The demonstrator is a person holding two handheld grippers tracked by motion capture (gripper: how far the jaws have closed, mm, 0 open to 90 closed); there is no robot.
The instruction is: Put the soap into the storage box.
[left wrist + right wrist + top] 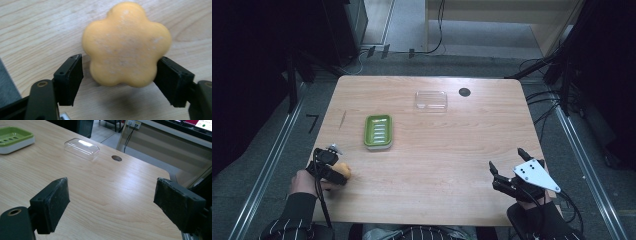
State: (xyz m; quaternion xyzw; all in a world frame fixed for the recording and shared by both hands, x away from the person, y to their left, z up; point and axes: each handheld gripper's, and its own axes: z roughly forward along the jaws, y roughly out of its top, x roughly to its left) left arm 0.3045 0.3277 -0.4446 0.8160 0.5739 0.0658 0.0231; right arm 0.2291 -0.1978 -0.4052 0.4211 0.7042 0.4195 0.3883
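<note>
At the lower left of the high view, the left claw [338, 161] sits low over the wooden table [442, 165], held by a hand in a striped sleeve, with an orange flower-shaped soap [344, 171] right at its tip near the table's near-left edge. A green soap dish [378, 131] stands left of centre, well apart from the soap, and a clear plastic lid [431, 100] lies farther up, beside a dark round hole [464, 92] in the tabletop. At the lower right, the right claw [507, 160] rests over the table with its jaws spread and nothing between them. In the left gripper view, the soap [127, 45] lies flat on the wood between the two black jaws; the right-hand one touches its edge, while a small gap shows at the left-hand one, so the claw is released rather than clamped. In the right gripper view, the right claw [111, 205] stands wide apart over bare wood, with the dish [13, 138] at upper left and the lid [82, 148] beyond.
</note>
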